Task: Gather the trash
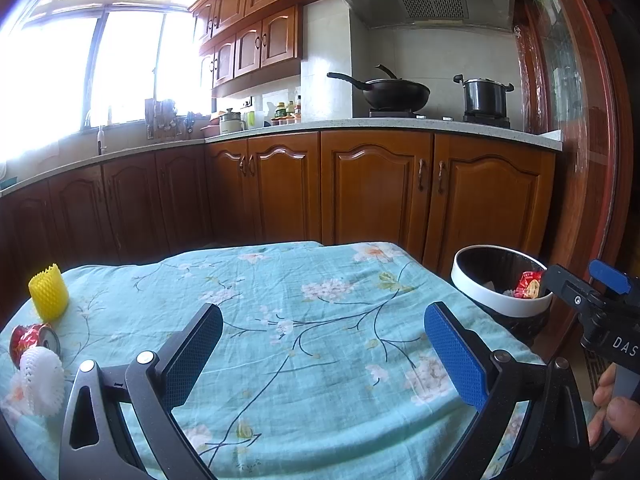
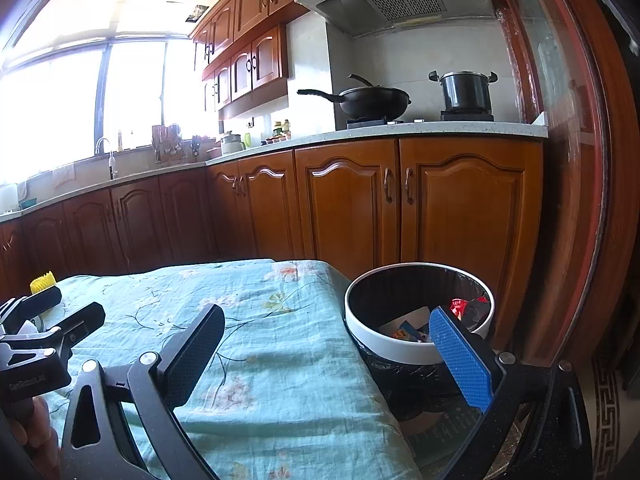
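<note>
A white-rimmed trash bin (image 1: 496, 300) with a black bag stands off the table's right edge; it holds a red wrapper (image 1: 529, 285) and other scraps (image 2: 404, 330). On the table's left lie a yellow foam net sleeve (image 1: 49, 294), a crushed red can (image 1: 30, 342) and a white foam net (image 1: 42, 376). My left gripper (image 1: 324, 354) is open and empty over the middle of the floral cloth. My right gripper (image 2: 328, 360) is open and empty at the table's right edge, its blue finger (image 2: 460, 356) in front of the bin (image 2: 400, 354).
The table wears a teal floral cloth (image 1: 280, 320). Wooden kitchen cabinets (image 1: 360, 188) run behind it, with a wok (image 1: 394, 94) and a pot (image 1: 486, 98) on the stove. A wooden door frame (image 1: 592, 160) stands at the right.
</note>
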`<state>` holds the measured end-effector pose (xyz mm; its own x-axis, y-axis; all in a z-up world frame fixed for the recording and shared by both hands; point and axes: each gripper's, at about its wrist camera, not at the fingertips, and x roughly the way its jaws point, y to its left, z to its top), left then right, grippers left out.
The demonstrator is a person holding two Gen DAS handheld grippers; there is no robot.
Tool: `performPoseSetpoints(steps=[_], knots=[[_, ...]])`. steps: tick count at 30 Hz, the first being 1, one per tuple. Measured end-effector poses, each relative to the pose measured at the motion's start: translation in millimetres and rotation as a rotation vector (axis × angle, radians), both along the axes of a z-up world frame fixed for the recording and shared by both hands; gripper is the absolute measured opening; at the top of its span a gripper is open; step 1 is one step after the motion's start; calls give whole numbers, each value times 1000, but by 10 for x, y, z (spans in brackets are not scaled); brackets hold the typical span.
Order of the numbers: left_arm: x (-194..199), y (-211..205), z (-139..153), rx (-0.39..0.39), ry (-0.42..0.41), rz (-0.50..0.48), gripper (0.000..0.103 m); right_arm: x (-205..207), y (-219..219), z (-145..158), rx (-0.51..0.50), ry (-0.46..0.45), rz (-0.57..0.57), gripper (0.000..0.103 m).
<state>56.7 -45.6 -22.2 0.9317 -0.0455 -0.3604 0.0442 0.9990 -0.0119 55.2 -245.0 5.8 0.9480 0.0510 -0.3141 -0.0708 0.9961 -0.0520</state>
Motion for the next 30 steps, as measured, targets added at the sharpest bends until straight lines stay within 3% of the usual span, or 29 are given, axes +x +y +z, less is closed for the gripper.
performPoseSetpoints(steps=[30], knots=[[17, 37, -2, -9, 11, -12, 102, 0, 30, 16, 13, 5, 15, 103]])
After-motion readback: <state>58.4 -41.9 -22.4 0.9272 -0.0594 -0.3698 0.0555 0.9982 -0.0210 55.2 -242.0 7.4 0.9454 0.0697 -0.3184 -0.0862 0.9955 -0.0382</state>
